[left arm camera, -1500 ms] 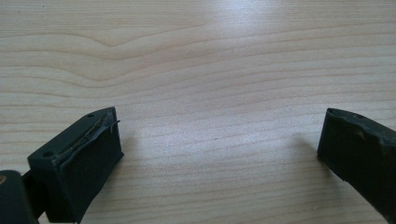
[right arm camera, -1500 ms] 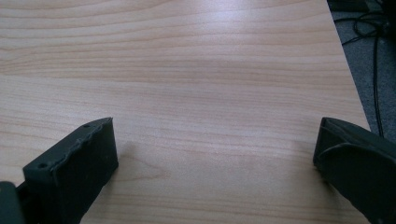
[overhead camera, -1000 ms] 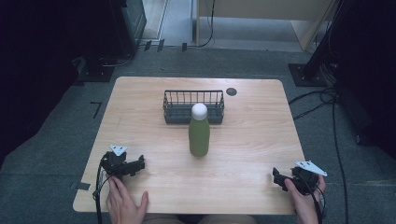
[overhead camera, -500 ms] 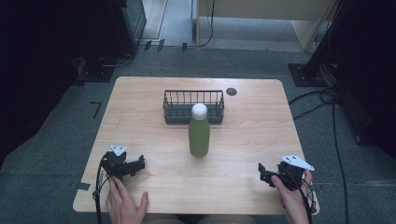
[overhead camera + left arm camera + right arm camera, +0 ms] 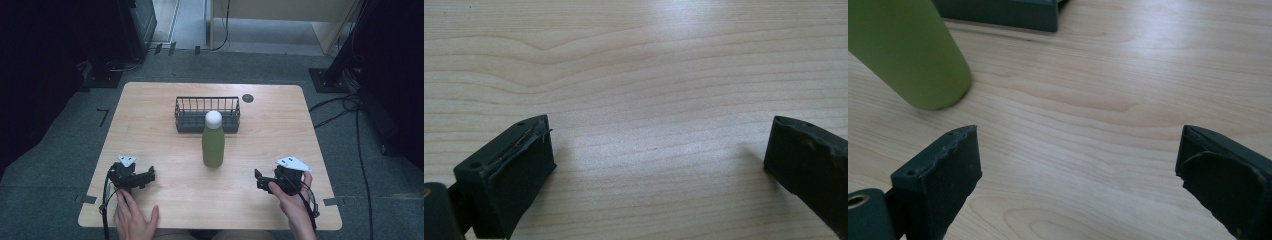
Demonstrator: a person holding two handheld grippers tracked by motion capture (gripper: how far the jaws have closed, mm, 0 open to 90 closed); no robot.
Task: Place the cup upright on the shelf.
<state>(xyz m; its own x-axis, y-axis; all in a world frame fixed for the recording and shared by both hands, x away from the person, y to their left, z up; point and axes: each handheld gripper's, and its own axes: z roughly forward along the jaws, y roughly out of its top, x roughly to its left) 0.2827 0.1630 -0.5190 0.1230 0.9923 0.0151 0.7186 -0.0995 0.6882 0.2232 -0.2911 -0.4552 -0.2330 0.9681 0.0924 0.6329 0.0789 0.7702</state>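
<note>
A green bottle (image 5: 213, 145) with a white cap stands upright at the middle of the wooden table (image 5: 280, 120). Just behind it sits a dark wire basket (image 5: 207, 114). My right gripper (image 5: 258, 180) is to the bottle's right near the front edge, pointing left at it and open. Its jaws have just been closing a little, with nothing between them. The right gripper view has the bottle (image 5: 908, 50) at upper left, ahead of the open right gripper (image 5: 1078, 135), and the basket (image 5: 1013, 12) behind it. My left gripper (image 5: 150, 176) rests open at front left, over bare wood (image 5: 659, 130).
A small dark round spot (image 5: 247, 98) marks the table to the right of the basket. Grey carpet surrounds the table, with black stands and cables (image 5: 350, 107) on the floor to the right and behind.
My right gripper has moved left from the front right corner toward the bottle and lifted slightly. The left gripper, bottle and basket have stayed put.
</note>
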